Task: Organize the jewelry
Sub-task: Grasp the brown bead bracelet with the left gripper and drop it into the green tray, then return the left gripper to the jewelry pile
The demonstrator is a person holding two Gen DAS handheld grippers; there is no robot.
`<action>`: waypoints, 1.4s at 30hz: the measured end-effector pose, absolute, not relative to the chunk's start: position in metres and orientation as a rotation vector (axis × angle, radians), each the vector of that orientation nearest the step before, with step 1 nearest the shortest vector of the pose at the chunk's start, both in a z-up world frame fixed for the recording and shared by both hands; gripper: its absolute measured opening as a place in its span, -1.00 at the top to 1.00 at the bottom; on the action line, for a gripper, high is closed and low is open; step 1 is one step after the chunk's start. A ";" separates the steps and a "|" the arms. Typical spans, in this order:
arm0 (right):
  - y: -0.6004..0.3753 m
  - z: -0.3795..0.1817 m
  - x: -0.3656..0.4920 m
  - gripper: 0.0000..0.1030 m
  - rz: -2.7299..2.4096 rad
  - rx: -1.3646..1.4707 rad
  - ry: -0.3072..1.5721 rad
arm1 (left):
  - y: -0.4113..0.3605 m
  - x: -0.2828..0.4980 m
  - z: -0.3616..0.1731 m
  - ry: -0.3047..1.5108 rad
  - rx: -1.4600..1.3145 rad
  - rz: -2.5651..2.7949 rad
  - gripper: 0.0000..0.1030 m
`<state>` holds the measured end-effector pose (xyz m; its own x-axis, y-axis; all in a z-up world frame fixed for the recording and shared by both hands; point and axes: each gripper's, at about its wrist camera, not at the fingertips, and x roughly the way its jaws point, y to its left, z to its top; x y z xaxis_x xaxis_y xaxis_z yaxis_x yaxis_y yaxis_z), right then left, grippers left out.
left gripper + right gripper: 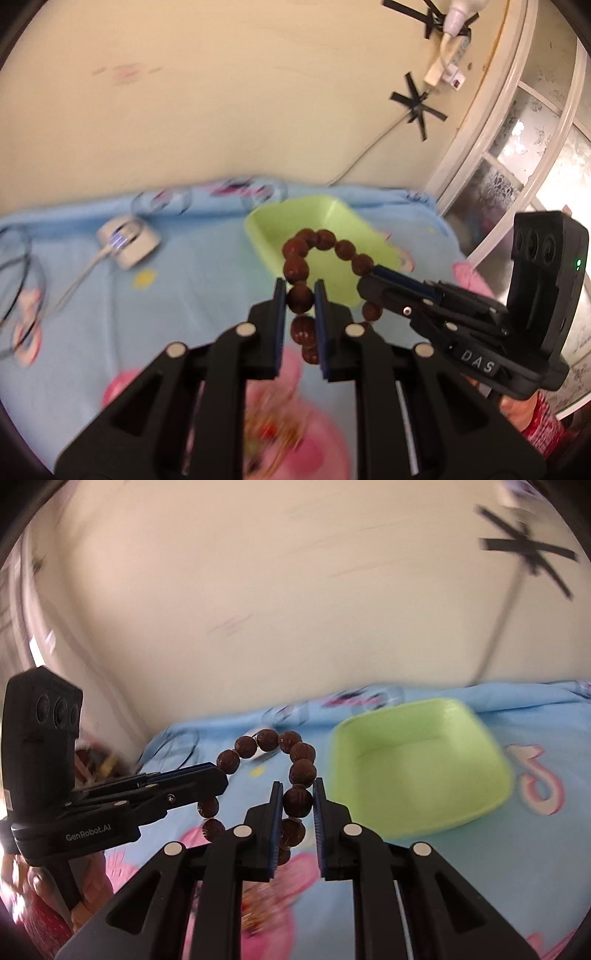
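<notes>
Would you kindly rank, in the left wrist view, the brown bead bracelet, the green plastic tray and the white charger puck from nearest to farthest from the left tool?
1. Brown bead bracelet: gripped between the left tool's pads.
2. Green plastic tray: just beyond, slightly right.
3. White charger puck: far off to the left on the blue cloth.

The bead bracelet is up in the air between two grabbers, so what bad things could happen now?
1. Both grippers, left and right, pinch the brown bead bracelet; pulling apart might snap its string.
2. Each pinches just one round bead, so it could slip out.
3. It isn't over the green tray yet; dropped, it may land on the blue cloth.
</notes>
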<state>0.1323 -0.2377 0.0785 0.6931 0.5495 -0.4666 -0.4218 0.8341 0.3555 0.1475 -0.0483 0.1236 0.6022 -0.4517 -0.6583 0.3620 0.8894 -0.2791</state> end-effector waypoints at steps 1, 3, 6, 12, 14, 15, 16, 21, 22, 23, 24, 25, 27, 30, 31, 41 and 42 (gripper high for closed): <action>-0.247 0.078 0.141 1.00 0.522 0.238 0.590 | -0.060 0.160 0.123 0.797 -0.116 -0.476 0.73; -0.269 0.074 0.164 1.00 0.470 0.251 0.600 | -0.084 0.189 0.115 0.819 -0.116 -0.496 0.73; -0.288 0.059 0.194 1.00 0.424 0.276 0.626 | -0.105 0.224 0.095 0.857 -0.117 -0.488 0.73; -0.310 0.021 0.237 0.91 0.389 0.384 0.686 | -0.114 0.257 0.058 0.913 -0.116 -0.393 0.71; -0.318 0.016 0.240 0.76 0.387 0.418 0.644 | -0.107 0.259 0.052 0.910 -0.124 -0.372 0.71; -0.318 0.014 0.233 0.75 0.395 0.424 0.633 | -0.105 0.260 0.049 0.903 -0.111 -0.352 0.71; -0.318 0.015 0.230 0.72 0.398 0.423 0.626 | -0.104 0.261 0.048 0.898 -0.098 -0.338 0.71; -0.305 0.019 0.227 0.53 0.405 0.393 0.604 | -0.100 0.276 0.043 0.871 -0.012 -0.258 0.71; -0.303 0.018 0.227 0.52 0.401 0.388 0.598 | -0.099 0.281 0.043 0.871 -0.011 -0.251 0.71; -0.303 0.019 0.227 0.50 0.397 0.383 0.594 | -0.098 0.289 0.042 0.869 -0.001 -0.242 0.71; -0.301 0.019 0.225 0.50 0.395 0.381 0.591 | -0.099 0.295 0.041 0.873 0.000 -0.254 0.72; -0.298 0.018 0.224 0.50 0.405 0.383 0.592 | -0.101 0.301 0.041 0.877 0.003 -0.260 0.72; -0.288 0.018 0.225 0.49 0.417 0.371 0.603 | -0.107 0.311 0.042 0.877 0.027 -0.244 0.72; -0.279 0.022 0.216 0.49 0.429 0.347 0.599 | -0.106 0.308 0.055 0.879 0.009 -0.237 0.71; -0.280 0.026 0.208 0.49 0.416 0.350 0.570 | -0.102 0.300 0.066 0.863 -0.024 -0.259 0.71; -0.280 0.023 0.107 0.14 0.424 0.365 0.495 | -0.023 0.117 0.106 0.689 -0.109 -0.295 0.14; -0.275 0.015 0.099 -0.05 0.432 0.386 0.502 | -0.014 0.104 0.097 0.694 -0.121 -0.278 0.14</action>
<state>0.0994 -0.2754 0.0152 0.7912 0.4836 -0.3744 -0.2990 0.8399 0.4530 0.1042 -0.0142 0.0970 0.7338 -0.2922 -0.6134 0.2119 0.9562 -0.2020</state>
